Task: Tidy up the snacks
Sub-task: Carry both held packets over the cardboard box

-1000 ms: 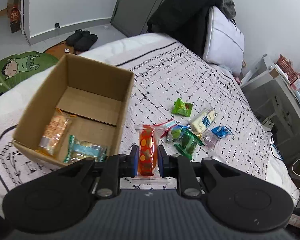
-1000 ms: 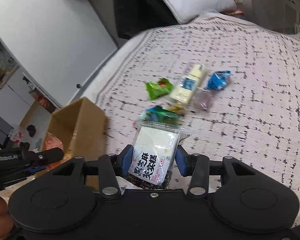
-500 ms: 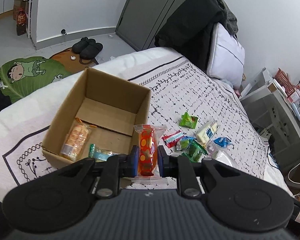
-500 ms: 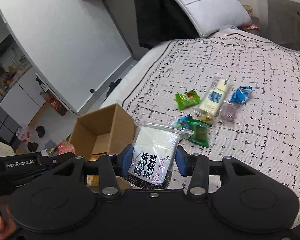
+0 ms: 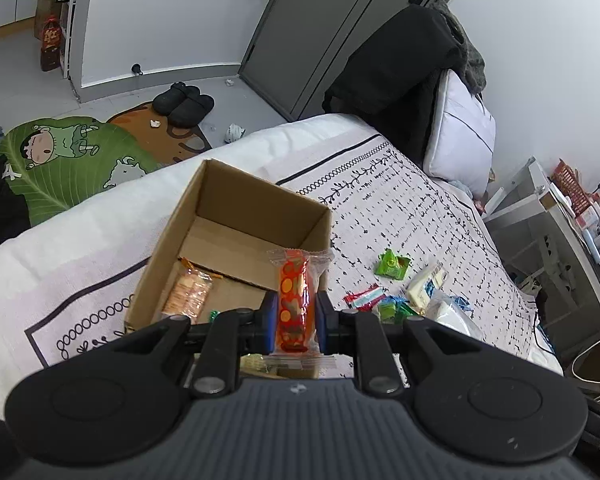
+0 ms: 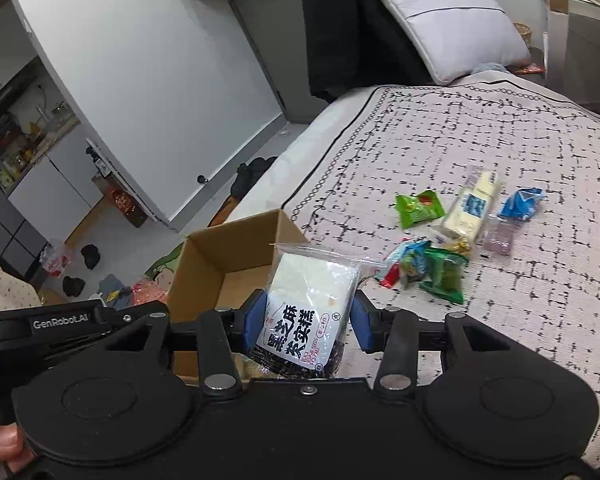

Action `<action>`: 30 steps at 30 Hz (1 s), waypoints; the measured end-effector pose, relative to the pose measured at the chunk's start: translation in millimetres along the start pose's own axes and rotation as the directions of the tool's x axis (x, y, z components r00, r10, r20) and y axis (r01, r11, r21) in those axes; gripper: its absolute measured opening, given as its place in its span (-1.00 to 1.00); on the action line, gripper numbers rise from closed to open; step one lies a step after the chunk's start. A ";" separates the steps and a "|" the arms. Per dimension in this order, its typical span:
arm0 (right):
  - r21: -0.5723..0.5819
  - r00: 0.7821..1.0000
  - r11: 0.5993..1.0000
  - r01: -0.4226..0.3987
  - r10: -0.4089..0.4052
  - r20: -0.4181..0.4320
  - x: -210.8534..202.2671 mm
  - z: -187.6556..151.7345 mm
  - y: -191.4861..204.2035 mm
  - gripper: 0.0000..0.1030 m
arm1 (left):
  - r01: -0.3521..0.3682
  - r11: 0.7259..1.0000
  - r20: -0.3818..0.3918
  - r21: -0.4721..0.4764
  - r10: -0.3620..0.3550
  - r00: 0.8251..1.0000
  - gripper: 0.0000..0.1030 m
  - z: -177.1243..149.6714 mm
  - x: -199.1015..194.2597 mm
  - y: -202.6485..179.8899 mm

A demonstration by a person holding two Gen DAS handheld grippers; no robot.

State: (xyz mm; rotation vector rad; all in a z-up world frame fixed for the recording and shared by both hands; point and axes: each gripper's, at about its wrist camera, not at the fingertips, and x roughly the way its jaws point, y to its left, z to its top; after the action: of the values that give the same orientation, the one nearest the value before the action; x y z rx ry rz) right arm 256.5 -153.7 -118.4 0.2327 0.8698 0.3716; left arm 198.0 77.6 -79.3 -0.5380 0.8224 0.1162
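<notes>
My left gripper (image 5: 294, 314) is shut on an orange snack packet (image 5: 294, 300), held above the near right corner of an open cardboard box (image 5: 236, 216). The box holds a cracker packet (image 5: 188, 294) and a green wrapper (image 5: 213, 314). My right gripper (image 6: 306, 322) is shut on a white black-sesame cake packet (image 6: 308, 300), held beside the box (image 6: 220, 256). Several loose snacks lie on the bed: a green bag (image 6: 418, 208), a cream bar (image 6: 470, 210), a blue packet (image 6: 520, 204) and a green heap (image 6: 440, 272).
The bed has a white patterned cover (image 6: 460, 140). A pillow (image 5: 460, 136) and dark clothes (image 5: 396, 72) lie at its head. A green cartoon mat (image 5: 60, 156) and slippers (image 5: 184, 102) lie on the floor. A shelf (image 5: 560, 220) stands at the right. The left gripper's body (image 6: 60, 324) shows in the right wrist view.
Both grippers have risen and pulled back from the bed with their packets still held. The box and loose snacks now look smaller and farther away.
</notes>
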 end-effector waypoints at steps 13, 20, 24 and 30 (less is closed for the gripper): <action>-0.047 0.998 0.998 -0.040 0.038 -0.040 28.8 4.8 40.2 -0.14 | -0.012 0.997 -0.019 -0.071 0.010 1.000 -0.64 14.0 16.0 40.9; -0.057 0.996 0.997 -0.058 0.054 -0.074 48.9 8.1 54.1 -0.14 | -0.033 0.994 -0.044 -0.107 0.029 0.999 -0.64 24.1 32.3 57.8; -0.072 0.994 0.996 -0.053 0.046 -0.097 61.9 9.2 59.6 -0.14 | -0.032 0.993 -0.051 -0.113 0.026 0.998 -0.64 29.7 41.8 62.1; -0.086 0.992 0.996 -0.039 0.029 -0.122 76.0 9.3 64.6 -0.14 | -0.028 0.991 -0.078 -0.129 0.018 0.997 -0.64 34.7 59.8 67.4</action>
State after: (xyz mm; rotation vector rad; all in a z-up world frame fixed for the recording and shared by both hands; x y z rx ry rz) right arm 294.0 -64.3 -143.3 0.1449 0.9667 0.4580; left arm 241.6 146.5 -130.9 -0.6589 0.9005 0.1723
